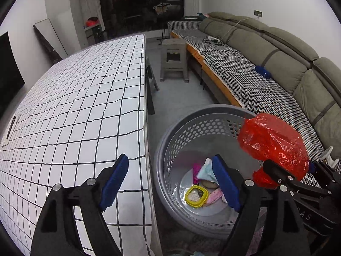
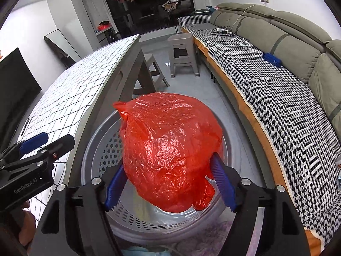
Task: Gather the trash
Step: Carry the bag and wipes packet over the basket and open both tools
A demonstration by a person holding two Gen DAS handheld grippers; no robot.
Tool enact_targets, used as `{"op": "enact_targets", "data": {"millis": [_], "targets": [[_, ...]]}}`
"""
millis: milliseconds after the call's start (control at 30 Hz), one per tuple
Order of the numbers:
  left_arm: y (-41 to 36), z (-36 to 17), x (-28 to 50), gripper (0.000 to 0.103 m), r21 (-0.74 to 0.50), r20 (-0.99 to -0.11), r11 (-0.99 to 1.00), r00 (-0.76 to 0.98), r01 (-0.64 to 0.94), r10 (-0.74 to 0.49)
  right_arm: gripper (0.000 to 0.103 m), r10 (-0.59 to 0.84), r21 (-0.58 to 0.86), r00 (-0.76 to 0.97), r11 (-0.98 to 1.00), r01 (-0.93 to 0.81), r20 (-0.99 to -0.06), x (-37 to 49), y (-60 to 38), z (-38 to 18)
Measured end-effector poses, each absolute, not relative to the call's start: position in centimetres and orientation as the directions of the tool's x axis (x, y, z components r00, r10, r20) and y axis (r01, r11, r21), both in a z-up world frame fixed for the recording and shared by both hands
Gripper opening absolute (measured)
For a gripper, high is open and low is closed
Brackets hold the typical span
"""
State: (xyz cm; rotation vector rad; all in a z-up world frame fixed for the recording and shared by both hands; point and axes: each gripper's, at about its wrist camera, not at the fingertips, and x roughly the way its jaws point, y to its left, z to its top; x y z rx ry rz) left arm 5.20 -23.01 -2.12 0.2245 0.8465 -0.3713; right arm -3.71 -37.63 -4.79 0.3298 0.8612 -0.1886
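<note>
Above the one grey perforated basket [image 2: 102, 149], a single red plastic bag [image 2: 168, 149] is sitting between the right gripper [image 2: 170, 183]'s spread fingers, while the left gripper [image 1: 168, 181], fingers apart and empty, is hanging by the checked table [image 1: 74, 106]; two stools [image 1: 173, 59] are standing beyond.

Each view looks forward and steeply down from a handheld gripper, along its two blue fingers. The left wrist camera sits over the table [image 1: 85, 106] edge, close above the basket [image 1: 191, 125]. The right wrist camera hangs nearer, right over the basket [image 2: 102, 149], mostly blocked by the red bag [image 2: 168, 149]. Both share basket, table, sofa [image 1: 277, 49] and stool [image 1: 173, 59].
</note>
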Motion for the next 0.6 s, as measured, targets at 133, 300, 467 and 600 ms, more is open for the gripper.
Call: {"op": "enact_targets", "data": {"millis": [133,300,467,600], "targets": [[-22.74,-1.99,5.25,0.081,0.040,-0.761,0.917,0.607,0.396,-0.229,0.081,-0.038,0.202,0.646,0.935,0.292,-0.763,-3.66,-37.42,-4.59],[-22.25,-1.82,5.27,0.082,0.035,-0.760,0.922,0.610,0.386,-0.226,0.082,-0.039,0.192,0.645,0.939,0.284,-0.764,-3.53,-37.21,-4.53],[-22.04,-1.81,5.23,0.082,0.032,-0.760,0.923,0.608,0.384,-0.227,0.082,-0.037,0.196,0.650,0.939,0.283,-0.759,-3.72,-36.87,-4.46],[-22.07,-1.82,5.21,0.084,0.038,-0.759,0.923,0.612,0.382,-0.222,0.082,-0.042,0.197,0.656,0.938,0.286,-0.754,-3.94,-36.69,-4.29]]}}
